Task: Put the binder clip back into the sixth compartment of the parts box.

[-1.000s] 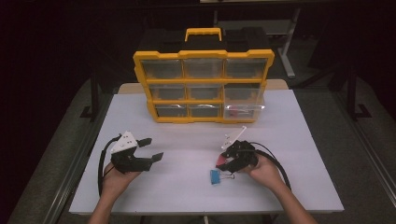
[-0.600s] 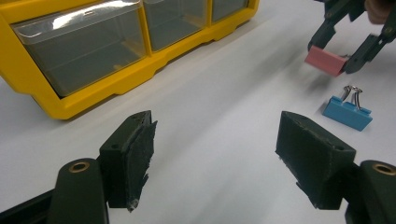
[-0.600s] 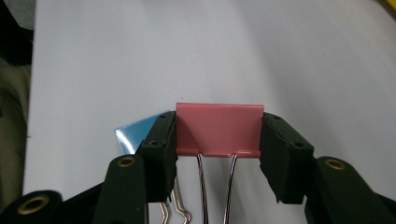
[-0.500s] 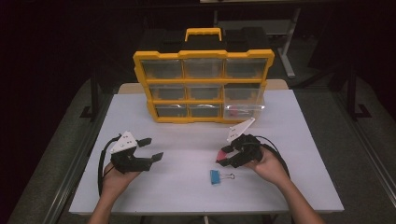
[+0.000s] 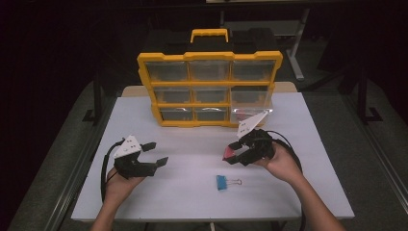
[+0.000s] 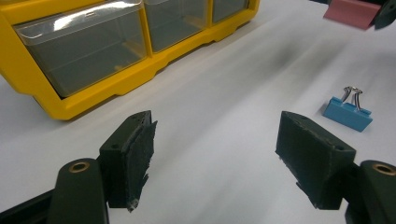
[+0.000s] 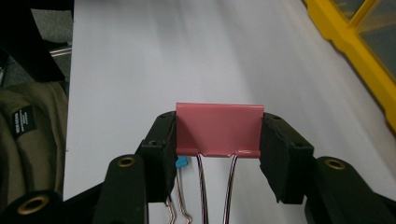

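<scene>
Right gripper (image 5: 234,155) fingers clamp the pink binder clip (image 7: 218,129) by its ends above the worktop (image 5: 192,192); keep it level toward the yellow organizer (image 5: 210,89); left gripper (image 5: 156,153) fingers wide, empty.

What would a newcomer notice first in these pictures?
The yellow drawer organizer stands upright at the table's far side. The right gripper holds a pink binder clip between its jaws, above the table. A blue binder clip lies on the table near the front edge, and the left gripper is open.
</scene>
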